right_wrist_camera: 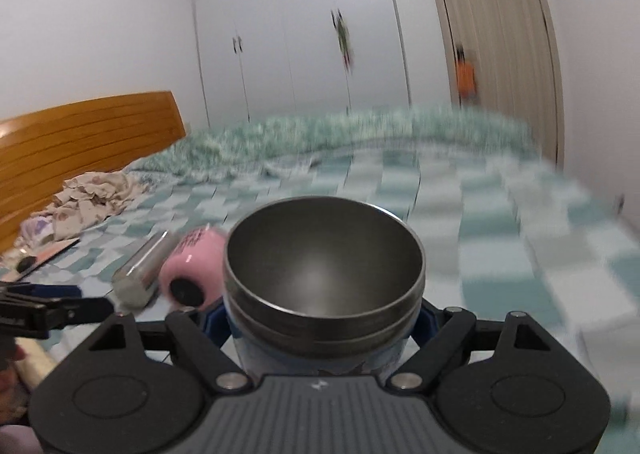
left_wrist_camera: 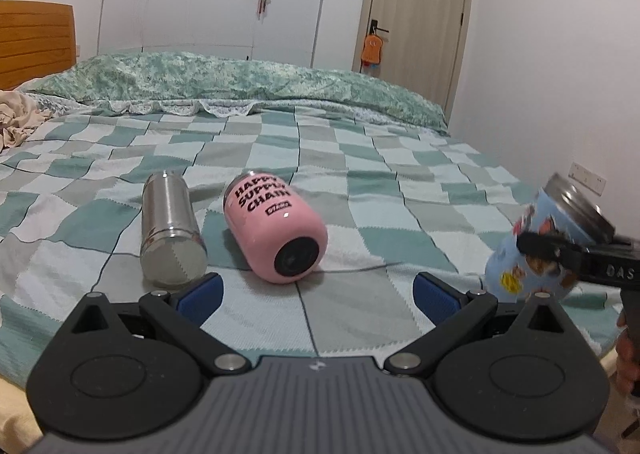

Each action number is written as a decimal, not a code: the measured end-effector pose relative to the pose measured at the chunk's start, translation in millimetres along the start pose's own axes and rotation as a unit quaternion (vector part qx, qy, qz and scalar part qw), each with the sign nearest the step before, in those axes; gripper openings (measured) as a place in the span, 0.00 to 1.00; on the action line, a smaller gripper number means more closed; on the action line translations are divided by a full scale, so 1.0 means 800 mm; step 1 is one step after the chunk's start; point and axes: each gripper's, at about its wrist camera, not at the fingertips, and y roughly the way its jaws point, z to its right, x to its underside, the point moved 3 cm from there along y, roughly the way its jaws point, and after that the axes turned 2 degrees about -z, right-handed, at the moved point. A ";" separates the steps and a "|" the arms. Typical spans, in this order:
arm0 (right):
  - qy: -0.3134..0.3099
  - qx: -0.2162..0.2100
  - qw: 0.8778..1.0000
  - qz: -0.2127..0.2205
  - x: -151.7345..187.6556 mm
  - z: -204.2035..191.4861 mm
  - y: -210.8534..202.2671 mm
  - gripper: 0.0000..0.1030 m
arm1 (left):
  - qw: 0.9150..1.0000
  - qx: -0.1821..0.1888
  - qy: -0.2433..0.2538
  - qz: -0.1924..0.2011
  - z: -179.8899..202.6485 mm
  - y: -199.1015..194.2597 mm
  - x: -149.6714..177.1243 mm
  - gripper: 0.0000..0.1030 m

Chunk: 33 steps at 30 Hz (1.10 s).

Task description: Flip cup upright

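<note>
My right gripper [right_wrist_camera: 322, 318] is shut on a light-blue cartoon-printed cup [right_wrist_camera: 320, 358] with a steel rim. The cup's open mouth faces the camera. In the left wrist view the cup [left_wrist_camera: 532, 254] is tilted, mouth up and to the right, with its lower end at the bed's right side and the right gripper's fingers [left_wrist_camera: 548, 244] clamped around it. My left gripper [left_wrist_camera: 316, 292] is open and empty, low over the bed, just in front of a pink cup [left_wrist_camera: 276, 230] lying on its side. A steel cup [left_wrist_camera: 170, 228] lies beside it.
The checked green bedspread [left_wrist_camera: 360, 182] covers the bed. A rolled green quilt [left_wrist_camera: 240, 82] lies at the far side. Crumpled beige cloth [right_wrist_camera: 92, 198] lies near the wooden headboard [right_wrist_camera: 80, 138]. A wall [left_wrist_camera: 560, 94] runs along the right.
</note>
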 end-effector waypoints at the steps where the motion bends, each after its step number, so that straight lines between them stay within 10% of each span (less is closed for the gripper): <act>1: -0.013 0.010 1.000 0.011 -0.007 0.001 0.003 0.82 | 1.000 -0.001 -0.002 0.003 0.001 0.002 -0.002 1.00; 11: -0.056 0.103 0.993 -0.006 0.004 0.045 0.070 0.82 | 1.000 -0.018 0.005 0.016 0.015 0.017 -0.002 1.00; 22: -0.013 0.087 0.996 -0.024 0.027 0.073 0.085 0.84 | 0.999 -0.028 0.015 0.021 0.020 0.022 0.004 1.00; 33: -0.028 0.075 0.994 0.070 0.017 0.038 -0.034 1.00 | 0.993 -0.024 0.027 0.112 0.033 -0.053 -0.002 1.00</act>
